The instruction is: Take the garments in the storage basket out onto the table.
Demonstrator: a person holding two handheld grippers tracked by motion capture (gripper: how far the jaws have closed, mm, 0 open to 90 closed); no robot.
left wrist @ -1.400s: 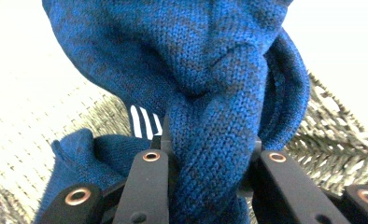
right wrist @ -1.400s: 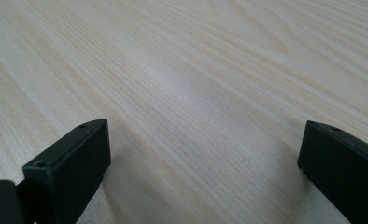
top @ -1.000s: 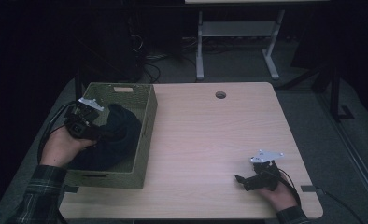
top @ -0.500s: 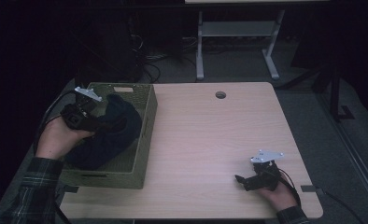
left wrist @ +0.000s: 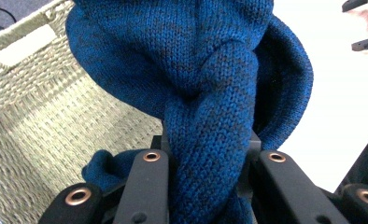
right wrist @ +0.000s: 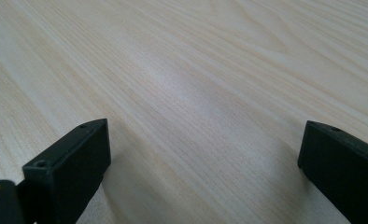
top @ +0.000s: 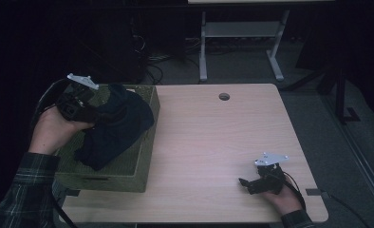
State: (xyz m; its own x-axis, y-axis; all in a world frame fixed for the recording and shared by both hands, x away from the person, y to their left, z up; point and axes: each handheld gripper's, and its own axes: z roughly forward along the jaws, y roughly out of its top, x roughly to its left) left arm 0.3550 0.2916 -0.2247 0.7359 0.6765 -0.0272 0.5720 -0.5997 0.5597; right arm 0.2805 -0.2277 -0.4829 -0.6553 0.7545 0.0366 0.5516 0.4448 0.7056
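Observation:
A dark blue knitted garment point(top: 116, 126) hangs out of a woven green basket point(top: 135, 166) at the table's left. My left gripper point(top: 92, 110) is shut on a thick fold of it and holds it above the basket's rim. In the left gripper view the blue knit point(left wrist: 210, 93) bulges between the two black jaws, with the basket's woven wall point(left wrist: 46, 121) behind. Near the front right edge of the table my right gripper point(top: 246, 183) lies low and open. In the right gripper view its fingers point(right wrist: 74, 158) stand wide apart over bare wood.
The light wooden table point(top: 223, 137) has a round cable hole point(top: 224, 96) at the back middle. A metal stand point(top: 237, 38) and cables sit on the dark floor behind the table. In the left gripper view the other gripper's jaw tips point(left wrist: 366, 44) appear at the top right.
My left hand has risen, and the blue garment has come up out of the basket with it, now draping over the basket's right rim. The right gripper has stayed put.

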